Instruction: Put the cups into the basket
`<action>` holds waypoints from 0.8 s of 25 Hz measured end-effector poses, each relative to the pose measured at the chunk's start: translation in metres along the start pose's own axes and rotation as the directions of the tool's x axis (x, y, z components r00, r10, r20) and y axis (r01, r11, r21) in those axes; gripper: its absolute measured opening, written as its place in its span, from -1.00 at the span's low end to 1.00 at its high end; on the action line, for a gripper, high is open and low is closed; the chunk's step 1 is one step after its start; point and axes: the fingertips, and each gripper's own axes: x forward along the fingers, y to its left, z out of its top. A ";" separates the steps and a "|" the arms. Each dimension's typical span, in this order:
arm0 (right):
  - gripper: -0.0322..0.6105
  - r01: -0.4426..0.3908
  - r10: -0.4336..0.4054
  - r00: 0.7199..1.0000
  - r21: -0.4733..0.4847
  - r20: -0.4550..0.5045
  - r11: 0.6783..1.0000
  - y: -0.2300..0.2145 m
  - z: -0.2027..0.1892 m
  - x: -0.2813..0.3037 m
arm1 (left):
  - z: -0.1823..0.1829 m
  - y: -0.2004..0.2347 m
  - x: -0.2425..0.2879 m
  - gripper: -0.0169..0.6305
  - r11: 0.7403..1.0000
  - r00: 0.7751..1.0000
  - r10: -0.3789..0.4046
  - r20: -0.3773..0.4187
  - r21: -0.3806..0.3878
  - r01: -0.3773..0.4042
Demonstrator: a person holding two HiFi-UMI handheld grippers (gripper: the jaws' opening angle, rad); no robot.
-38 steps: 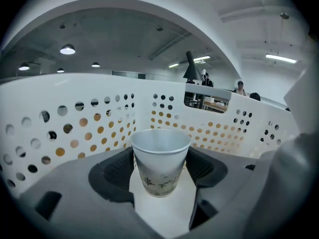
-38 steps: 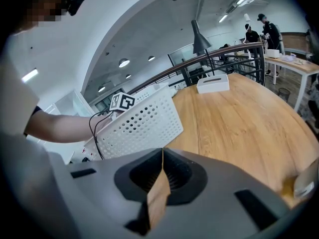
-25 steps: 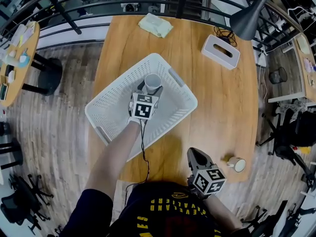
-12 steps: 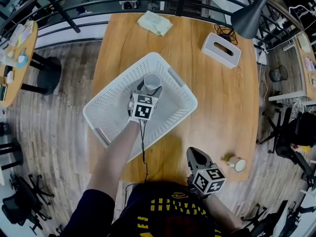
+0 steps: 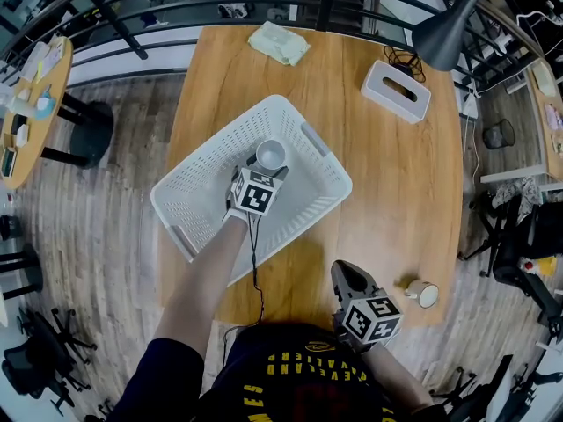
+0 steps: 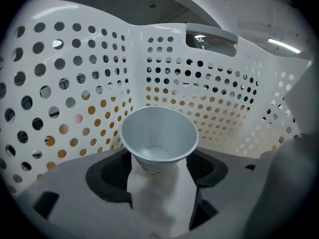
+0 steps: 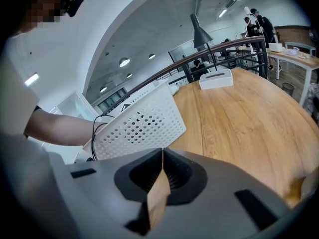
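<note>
A white paper cup (image 5: 270, 154) stands upright in my left gripper (image 5: 265, 167), which is shut on its base inside the white perforated basket (image 5: 214, 146). In the left gripper view the cup (image 6: 158, 136) sits between the dark pads, with the basket wall (image 6: 164, 63) close behind it. A second cup (image 5: 422, 293) lies on its side near the table's front right edge. My right gripper (image 5: 345, 272) hovers to the left of that cup, shut and empty. In the right gripper view its jaws (image 7: 162, 156) meet with nothing between them, and the basket (image 7: 144, 123) lies ahead on the left.
A white tissue box (image 5: 394, 90) and a pale green cloth (image 5: 277, 43) sit at the far end of the wooden table (image 5: 396, 200). A grey lamp shade (image 5: 444, 33) hangs over the far right corner. A railing runs behind the table.
My left gripper has sunk a little deeper into the basket, carrying the cup with it. The right gripper and the lying cup have not moved.
</note>
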 end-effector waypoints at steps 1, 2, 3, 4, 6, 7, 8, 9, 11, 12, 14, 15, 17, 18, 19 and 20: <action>-0.85 -0.001 0.001 1.000 -0.001 0.001 1.000 0.000 0.001 -0.001 | -0.001 -0.001 0.000 0.09 1.000 1.000 -0.003 -0.008 0.003 0.003; -0.85 -0.001 0.001 1.000 -0.001 0.004 1.000 0.000 0.002 -0.001 | -0.001 -0.001 0.000 0.09 1.000 1.000 -0.005 -0.015 0.003 0.005; -0.85 -0.002 0.002 1.000 -0.002 0.007 1.000 -0.001 0.003 -0.001 | -0.002 -0.001 -0.001 0.09 1.000 1.000 -0.007 -0.022 0.001 0.007; -0.85 -0.003 0.003 1.000 -0.003 0.010 1.000 -0.001 0.004 -0.001 | -0.003 0.000 -0.001 0.09 1.000 0.999 -0.010 -0.030 0.001 0.010; -0.85 -0.006 0.006 1.000 -0.004 0.016 1.000 -0.001 0.005 -0.001 | -0.006 0.001 -0.002 0.09 1.000 0.999 -0.013 -0.052 0.005 0.014; -0.85 -0.008 0.008 1.000 -0.004 0.018 1.000 -0.001 0.005 -0.001 | -0.008 0.001 -0.003 0.09 1.000 0.998 -0.012 -0.062 0.008 0.012; -0.85 -0.011 0.011 1.000 -0.005 0.019 1.000 -0.002 0.005 -0.002 | -0.010 0.002 -0.005 0.09 1.000 0.997 -0.008 -0.071 0.009 0.009; -0.85 -0.015 0.015 1.000 -0.006 0.021 1.000 -0.001 0.006 -0.002 | -0.012 0.004 -0.007 0.09 1.000 0.997 -0.005 -0.080 0.008 0.005; -0.85 -0.024 0.024 0.999 -0.010 0.025 1.000 0.000 0.007 -0.003 | -0.015 0.005 -0.010 0.09 1.000 0.995 -0.001 -0.099 0.002 0.001; -0.85 -0.028 0.028 0.999 -0.012 0.027 1.000 0.001 0.007 -0.004 | -0.016 0.006 -0.012 0.09 1.000 0.994 -0.001 -0.108 -0.002 0.001; -0.85 -0.035 0.036 0.999 -0.017 0.031 0.999 0.003 0.008 -0.005 | -0.018 0.006 -0.017 0.09 1.000 0.993 -0.002 -0.122 -0.017 0.000; -0.85 -0.038 0.038 0.999 -0.019 0.033 0.999 0.004 0.009 -0.005 | -0.018 0.006 -0.019 0.09 1.000 0.992 -0.002 -0.127 -0.028 -0.001; -0.85 -0.042 0.042 0.998 -0.021 0.036 0.999 0.005 0.009 -0.007 | -0.019 0.007 -0.024 0.09 0.999 0.990 -0.001 -0.139 -0.049 -0.006; -0.85 -0.043 0.044 0.998 -0.023 0.037 0.999 0.005 0.009 -0.007 | -0.021 0.008 -0.026 0.09 0.998 0.989 0.001 -0.148 -0.057 -0.009; -0.85 -0.045 0.046 0.998 -0.024 0.039 0.999 0.005 0.010 -0.008 | -0.022 0.009 -0.028 0.09 0.998 0.987 0.005 -0.160 -0.061 -0.015; -0.85 -0.047 0.048 0.998 -0.025 0.041 0.999 0.006 0.010 -0.009 | -0.023 0.011 -0.032 0.09 0.998 0.985 0.014 -0.171 -0.064 -0.025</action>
